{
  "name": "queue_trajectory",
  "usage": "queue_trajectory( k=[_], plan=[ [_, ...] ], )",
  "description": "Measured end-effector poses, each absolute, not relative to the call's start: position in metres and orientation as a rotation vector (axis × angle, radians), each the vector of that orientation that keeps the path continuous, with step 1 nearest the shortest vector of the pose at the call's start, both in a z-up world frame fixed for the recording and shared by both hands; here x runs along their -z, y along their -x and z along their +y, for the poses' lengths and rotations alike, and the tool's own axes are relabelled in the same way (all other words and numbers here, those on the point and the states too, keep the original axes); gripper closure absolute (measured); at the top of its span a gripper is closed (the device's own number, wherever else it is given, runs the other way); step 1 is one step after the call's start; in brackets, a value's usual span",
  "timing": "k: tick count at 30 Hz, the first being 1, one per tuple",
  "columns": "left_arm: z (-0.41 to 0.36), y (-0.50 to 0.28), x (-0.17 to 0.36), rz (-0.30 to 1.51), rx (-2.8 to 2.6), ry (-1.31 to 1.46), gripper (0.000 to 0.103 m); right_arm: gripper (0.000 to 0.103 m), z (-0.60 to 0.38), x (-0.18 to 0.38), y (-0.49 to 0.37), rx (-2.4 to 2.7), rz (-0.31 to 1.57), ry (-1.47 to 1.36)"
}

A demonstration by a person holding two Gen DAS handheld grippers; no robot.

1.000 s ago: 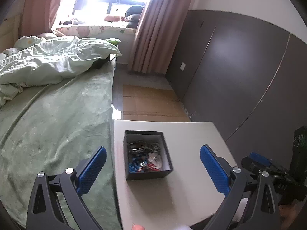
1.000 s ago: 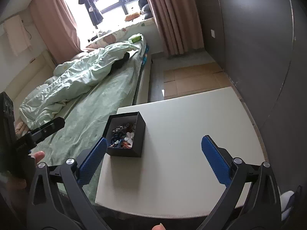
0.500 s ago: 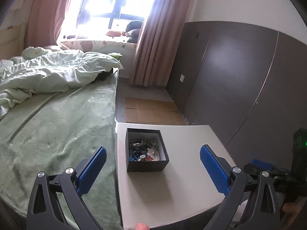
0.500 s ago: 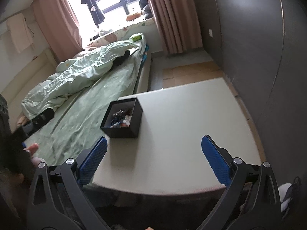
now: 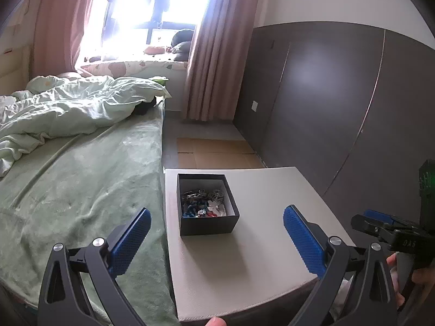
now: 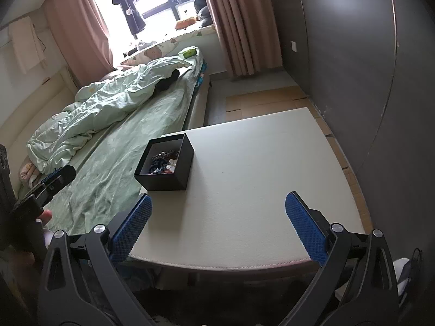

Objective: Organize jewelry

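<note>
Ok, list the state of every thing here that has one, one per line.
Black box: open, no lid on it, upright on the white table near its bed-side edge.
Jewelry: piled loose and tangled inside the box.
Left tool: open, empty, short of the box.
Right tool: open, empty, above the table.
Curtains: drawn apart.
Duvet: rumpled on the bed.
</note>
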State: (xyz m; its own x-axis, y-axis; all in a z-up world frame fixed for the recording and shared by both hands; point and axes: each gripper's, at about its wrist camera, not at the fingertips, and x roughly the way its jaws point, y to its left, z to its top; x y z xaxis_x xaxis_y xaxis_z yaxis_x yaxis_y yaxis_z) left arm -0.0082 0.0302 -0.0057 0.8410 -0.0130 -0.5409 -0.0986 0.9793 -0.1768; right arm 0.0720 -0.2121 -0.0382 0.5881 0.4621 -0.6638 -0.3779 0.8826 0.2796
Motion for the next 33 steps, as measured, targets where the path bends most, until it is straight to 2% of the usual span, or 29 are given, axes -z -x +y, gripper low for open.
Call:
queue_trajectory(
  k=[33],
  plan=[
    [0.0324, 0.0100, 0.0068, 0.589, -0.054, 0.184, 0.008, 0.005, -0.2105, 0.0436, -0.0720, -0.494, 0.818, -0.117]
  ],
)
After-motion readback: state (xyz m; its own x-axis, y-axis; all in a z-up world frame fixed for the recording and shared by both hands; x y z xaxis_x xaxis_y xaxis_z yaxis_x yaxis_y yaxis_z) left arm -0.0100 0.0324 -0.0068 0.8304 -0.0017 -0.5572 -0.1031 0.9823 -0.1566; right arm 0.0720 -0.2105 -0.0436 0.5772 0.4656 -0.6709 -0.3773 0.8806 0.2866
